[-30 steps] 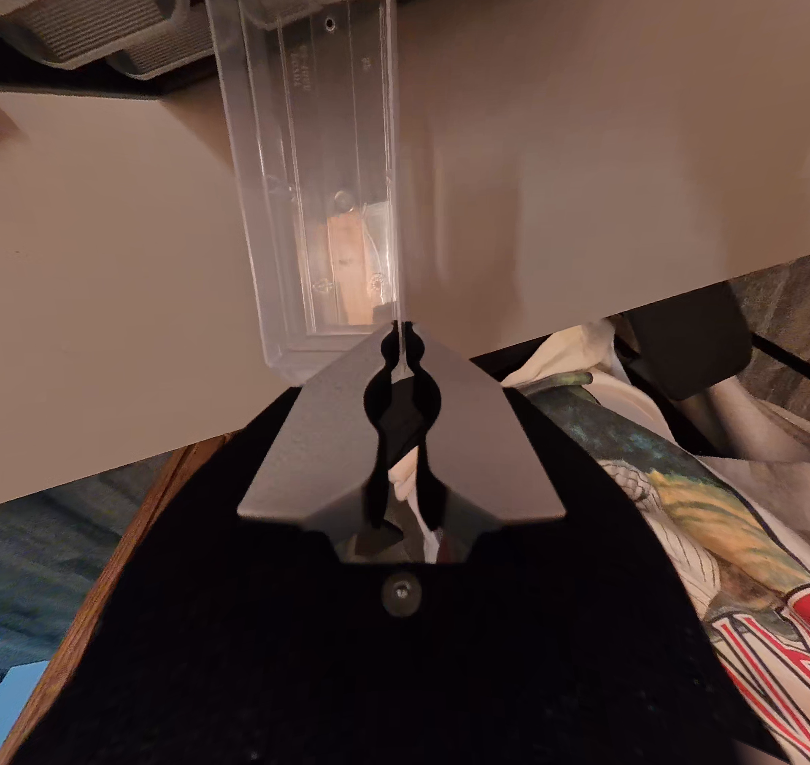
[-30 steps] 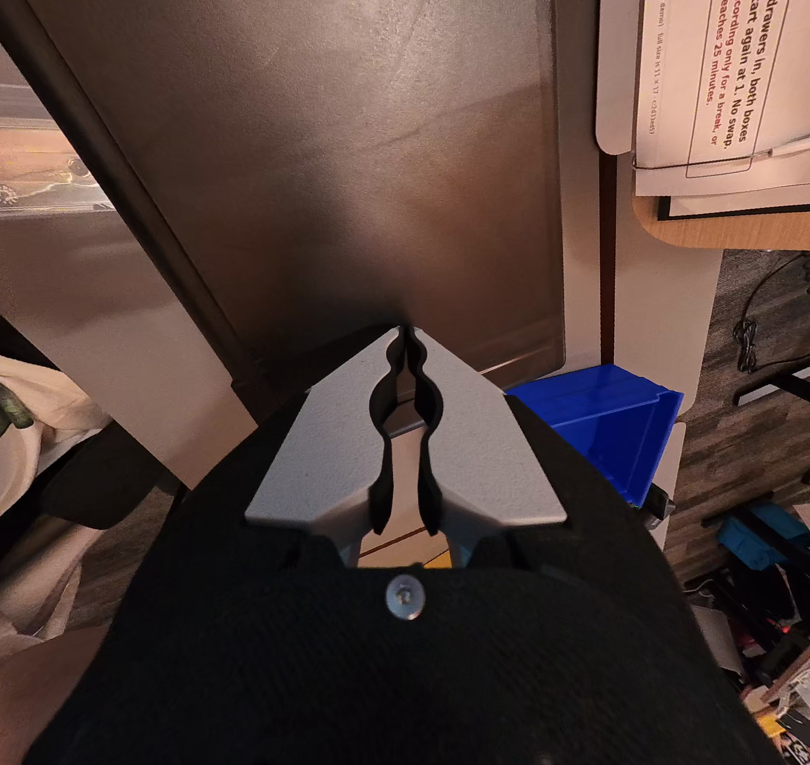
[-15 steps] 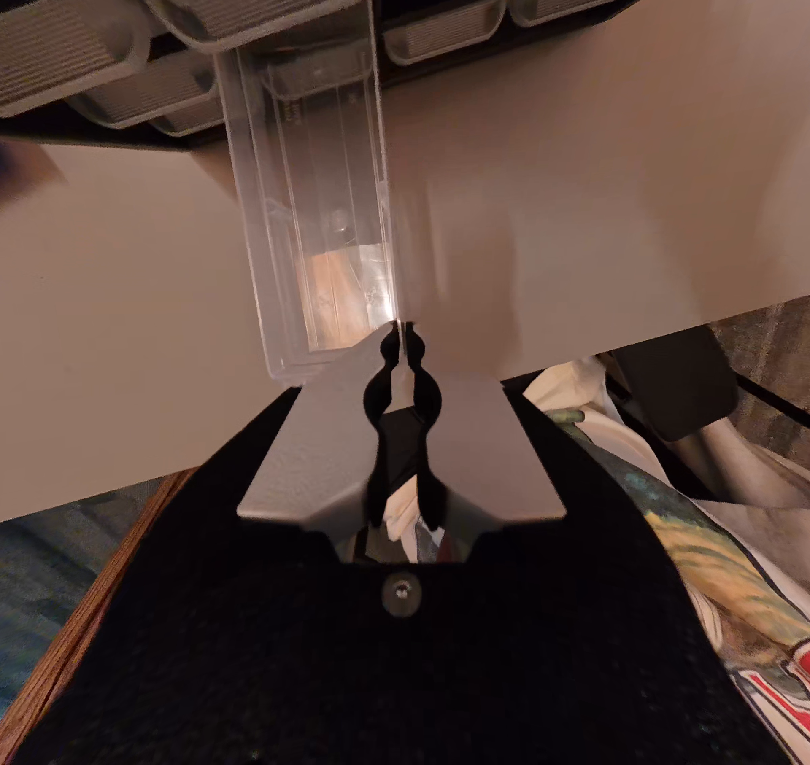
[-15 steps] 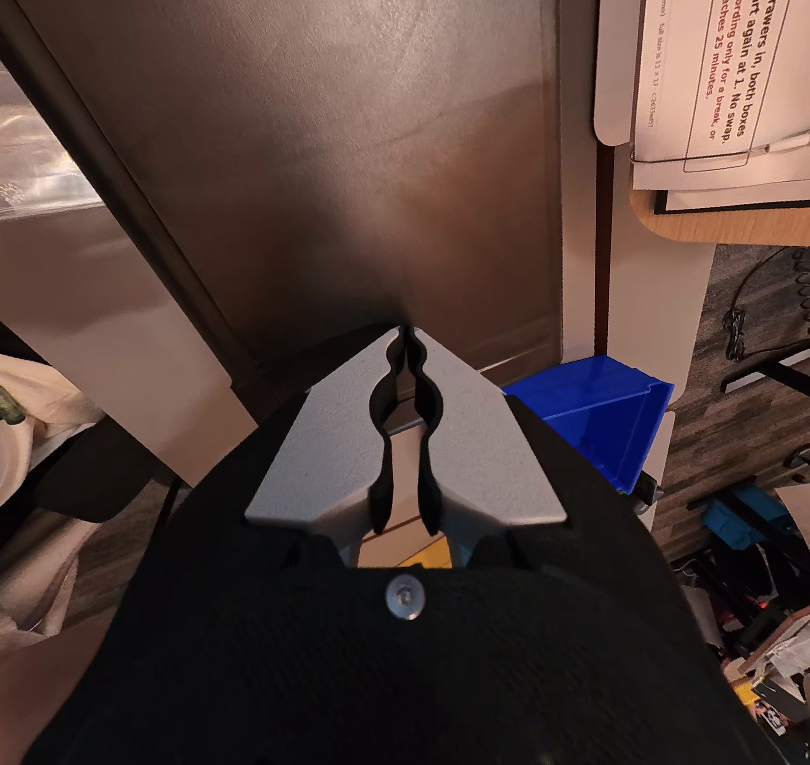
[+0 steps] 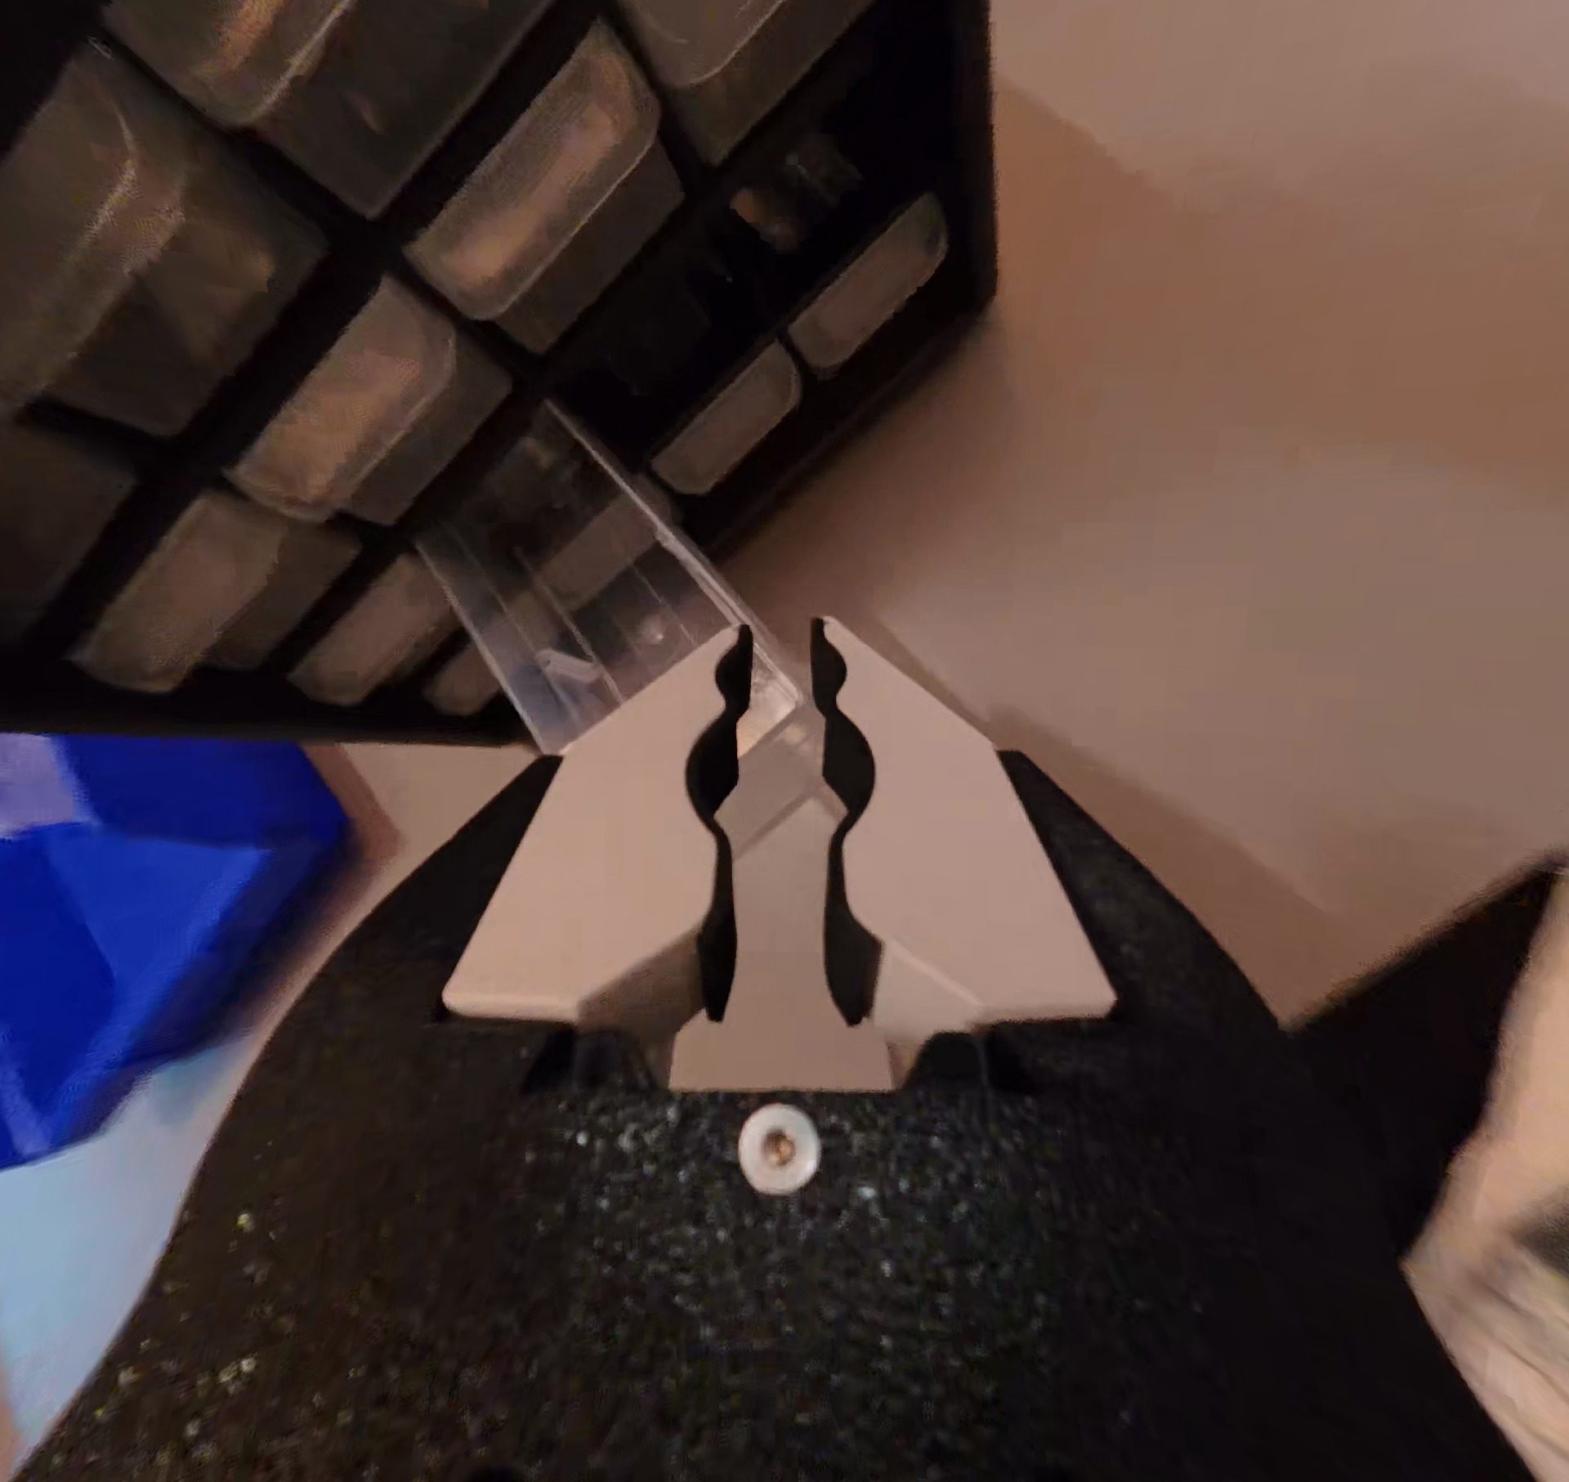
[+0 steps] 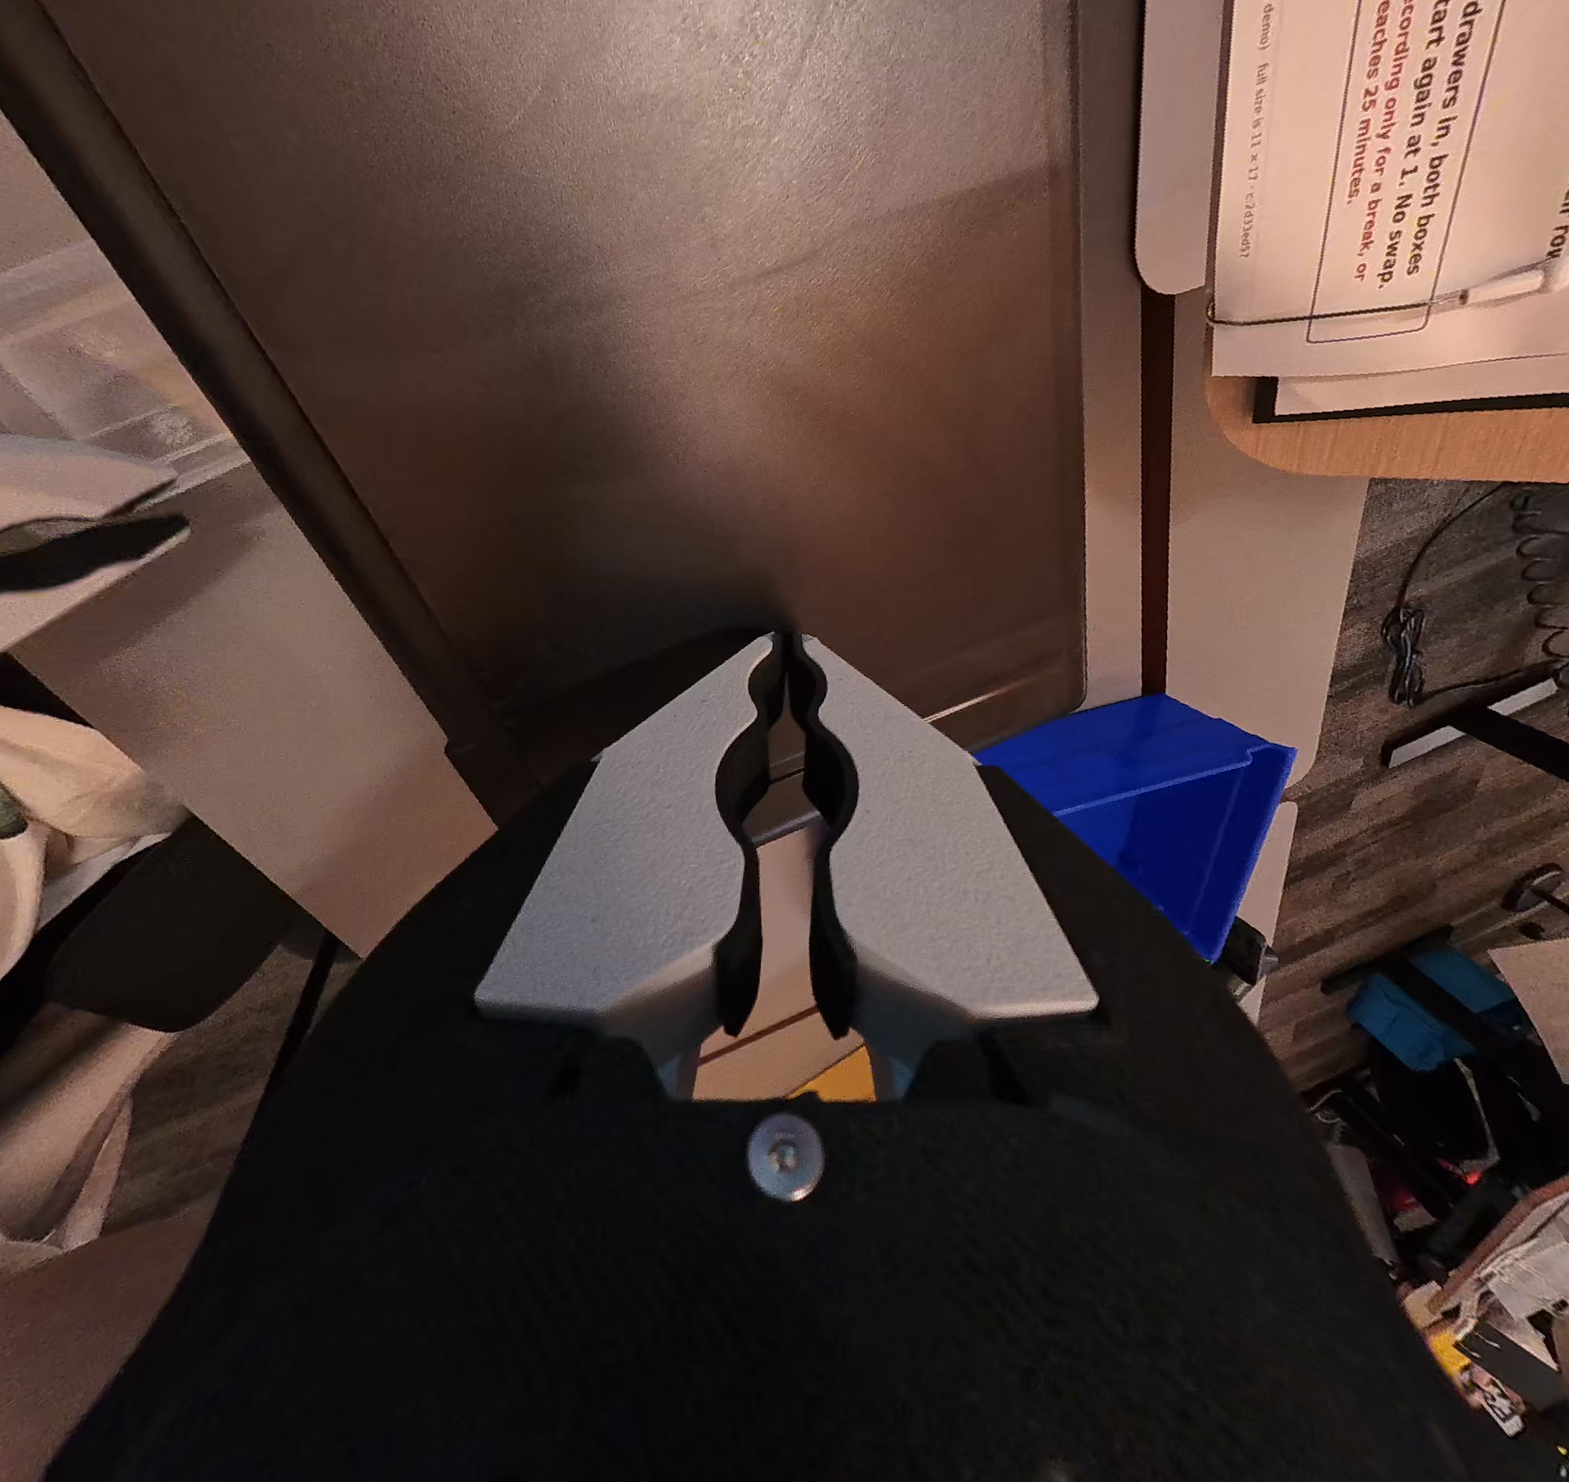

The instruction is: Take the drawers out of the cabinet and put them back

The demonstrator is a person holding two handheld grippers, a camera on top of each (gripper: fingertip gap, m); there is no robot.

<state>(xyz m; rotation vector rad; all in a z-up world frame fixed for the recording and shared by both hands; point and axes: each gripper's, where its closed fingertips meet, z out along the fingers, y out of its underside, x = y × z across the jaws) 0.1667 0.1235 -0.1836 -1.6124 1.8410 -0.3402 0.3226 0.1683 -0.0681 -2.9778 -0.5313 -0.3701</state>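
Your left claw (image 5: 779,635) stands with its jaws parted, and the near end wall of the clear drawer (image 5: 594,601) sits in the gap between them without being pinched; the drawer runs from the claw tips up and left into a slot of the black cabinet (image 5: 968,168), its far end already inside the frame and its near end out over the pale worktop (image 5: 1231,465); it lies at a slant to your claw. To the right of the drawer the worktop is bare up to the cabinet's right side; to the left, the closed drawers (image 5: 526,193) crowd close on both sides of the slot, and one dark slot above right has no drawer front; a blue bin (image 5: 127,932) sits low on the left, below the cabinet's lower edge.

Your right claw (image 6: 788,639) is clenched with its tips against the dark smooth panel of the cabinet (image 6: 637,295); whether anything is pinched between them you cannot tell; a blue bin (image 6: 1172,805) stands just right of it, and printed sheets (image 6: 1375,126) lie at the upper right on a wooden board.

Half a second ago your left claw gripped the drawer's end wall; now it has let go, and the cabinet fills far more of the left view; your right claw has not shifted.
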